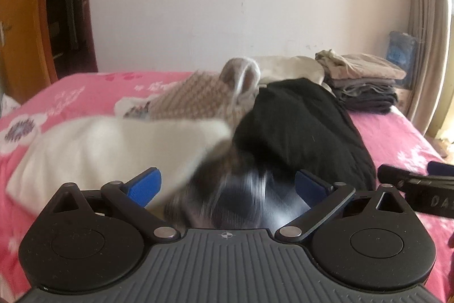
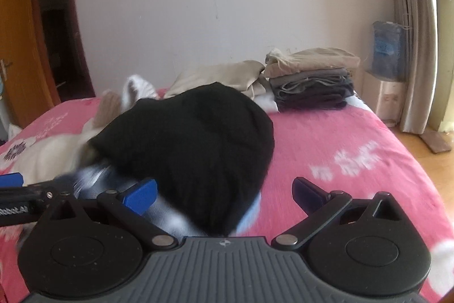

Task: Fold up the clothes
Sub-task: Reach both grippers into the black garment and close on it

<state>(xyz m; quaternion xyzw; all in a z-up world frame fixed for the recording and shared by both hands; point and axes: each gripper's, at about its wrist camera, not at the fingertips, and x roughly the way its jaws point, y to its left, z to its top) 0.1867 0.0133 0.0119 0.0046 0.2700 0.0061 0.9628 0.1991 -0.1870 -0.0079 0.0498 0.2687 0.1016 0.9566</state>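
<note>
From the left wrist, our left gripper [image 1: 227, 185] stands spread wide over a blurred grey-striped garment [image 1: 227, 203] at the bed's [image 1: 397, 138] near edge, beside a white garment [image 1: 99, 149] and a black garment [image 1: 300, 129].

From the right wrist, our right gripper [image 2: 224, 189] gapes over the black garment [image 2: 193, 149]; folded clothes [image 2: 309, 78] sit stacked at the far right corner.
</note>
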